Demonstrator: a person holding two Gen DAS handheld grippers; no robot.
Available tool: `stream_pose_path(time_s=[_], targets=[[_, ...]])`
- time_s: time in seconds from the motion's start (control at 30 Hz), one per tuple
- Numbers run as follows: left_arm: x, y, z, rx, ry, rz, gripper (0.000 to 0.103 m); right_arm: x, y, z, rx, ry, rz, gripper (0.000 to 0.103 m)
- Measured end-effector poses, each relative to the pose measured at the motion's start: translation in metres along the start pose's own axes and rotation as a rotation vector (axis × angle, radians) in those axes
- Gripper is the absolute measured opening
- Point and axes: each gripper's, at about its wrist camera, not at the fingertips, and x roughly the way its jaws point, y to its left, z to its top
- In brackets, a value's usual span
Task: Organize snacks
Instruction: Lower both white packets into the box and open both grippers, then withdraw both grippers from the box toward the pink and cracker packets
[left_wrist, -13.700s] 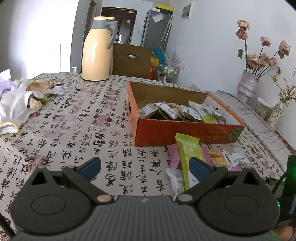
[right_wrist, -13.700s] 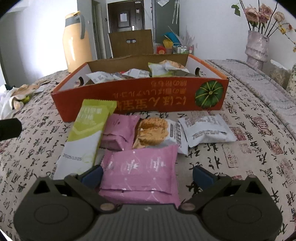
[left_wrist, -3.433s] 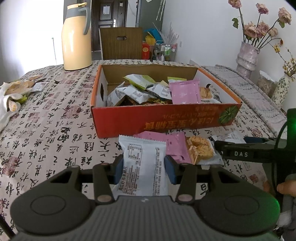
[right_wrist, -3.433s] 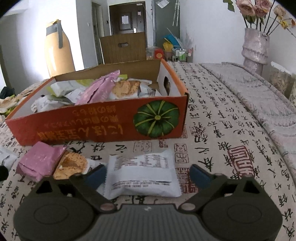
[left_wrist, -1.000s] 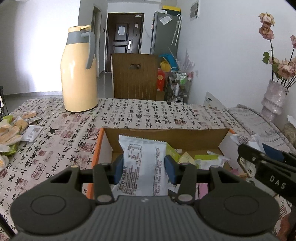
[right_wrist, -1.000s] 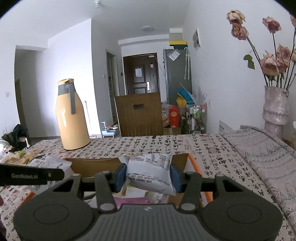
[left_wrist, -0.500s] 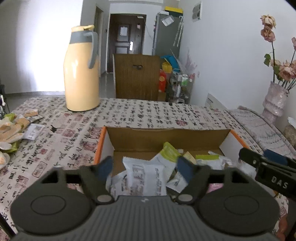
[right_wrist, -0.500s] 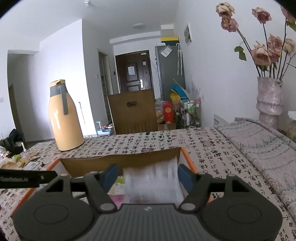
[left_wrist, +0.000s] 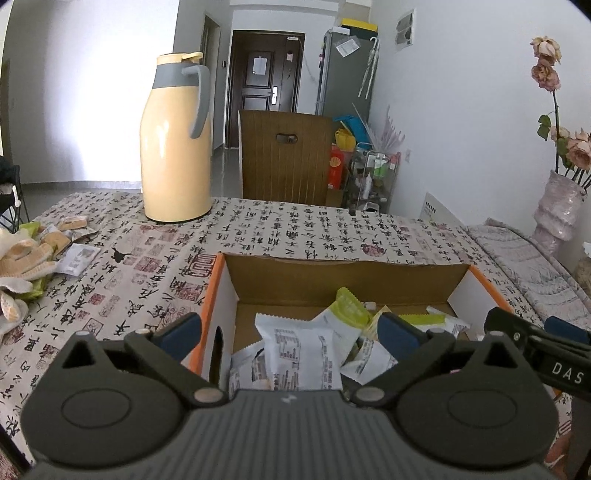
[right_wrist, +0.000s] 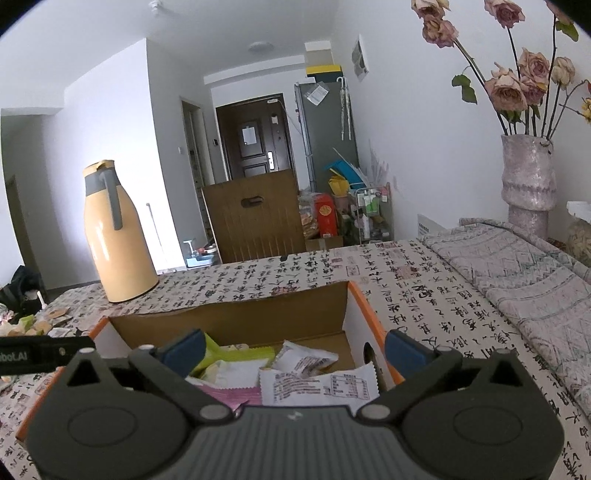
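So the snacks are basically all piled in the orange cardboard box (left_wrist: 218, 291) now, sitting on the counter (left_wrist: 280, 229) with that calligraphy-print cloth. In the left wrist view a white packet (left_wrist: 301, 354) with a printed label lies on top of the heap at the near-left end of the box, with a green-topped packet (left_wrist: 349, 308) leaning just behind it. In the right wrist view another white packet (right_wrist: 321, 387) lies on top at the near-right end, with a pink packet (right_wrist: 231, 397) just beside it to the left.

Looks to me like this is the tail end of a drop-off: both packets are down in the box and nothing is pinched anymore. The left tool (left_wrist: 290, 330) has just been spreading its jaws and they now stand wide, with the white packet lying loose below the gap, not touched by either pad as far as I can tell. Same story for the right tool (right_wrist: 295, 349): jaws just opened, now wide apart, its packet resting in the box beneath them.

Both tools hang over the box, tilted down a bit. The right one's finger pokes into the left view at the right edge.

Next move, I'd guess, is lifting both clear and checking the counter for stragglers. There's a scatter of wrappers and bits (left_wrist: 55, 240) off on the far left of the cloth, near the yellow thermos jug (left_wrist: 173, 147), though I can't tell whether those count as snacks to sort.
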Motion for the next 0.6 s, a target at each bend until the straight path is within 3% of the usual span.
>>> stream_pose_path(time_s=[0.23, 0.6], targets=[[-0.01, -0.001, 0.004, 0.002, -0.004, -0.005, 0.103, -0.01, 0.005, 0.006, -0.024, -0.011, -0.005, 0.103], [-0.064, 0.006, -0.005, 0.019, -0.026, -0.01, 0.103, -0.06, 0.02, -0.001, -0.07, 0.006, -0.008, 0.103]])
